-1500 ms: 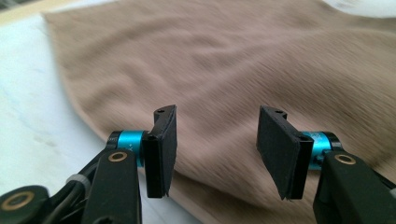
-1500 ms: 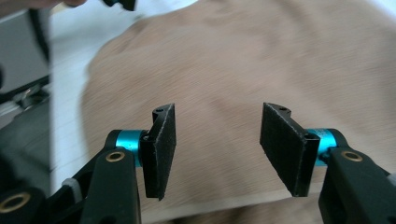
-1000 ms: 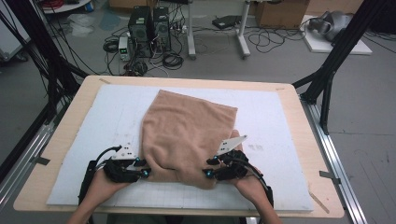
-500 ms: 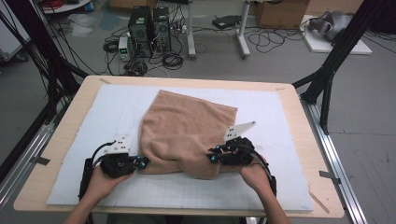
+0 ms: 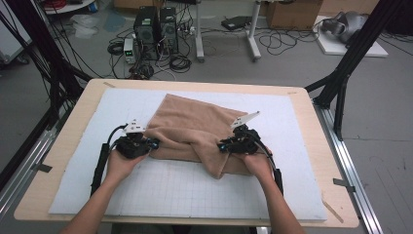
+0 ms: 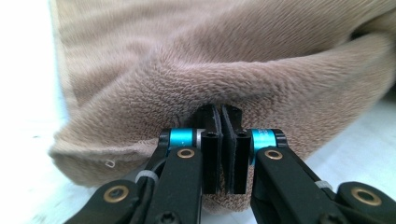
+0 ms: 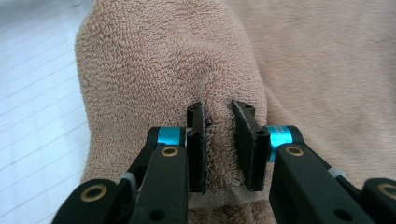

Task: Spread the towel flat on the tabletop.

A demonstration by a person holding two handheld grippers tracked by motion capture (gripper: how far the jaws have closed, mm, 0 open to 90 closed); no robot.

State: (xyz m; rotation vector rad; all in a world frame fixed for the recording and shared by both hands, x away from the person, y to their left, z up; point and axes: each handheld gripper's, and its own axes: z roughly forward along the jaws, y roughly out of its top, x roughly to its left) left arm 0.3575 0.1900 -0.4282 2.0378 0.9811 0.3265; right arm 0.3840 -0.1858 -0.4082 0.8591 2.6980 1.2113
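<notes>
A tan towel lies on the white gridded mat, its near part bunched and lifted. My left gripper holds the towel's near left edge. In the left gripper view the gripper is shut on a thin fold of the towel. My right gripper holds the near right corner. Its jaws have just been closing, and in the right gripper view the gripper pinches a thicker fold of towel between its pads. A flap of towel hangs below the right gripper.
The mat covers a wooden table. Black frame struts rise at the table's far right and far left. Computer towers and cables sit on the floor beyond the far edge.
Both hands have moved away from the person up the table, carrying the towel's near edge with them. Both pairs of jaws closed on the towel, and its near part now bunches up.
</notes>
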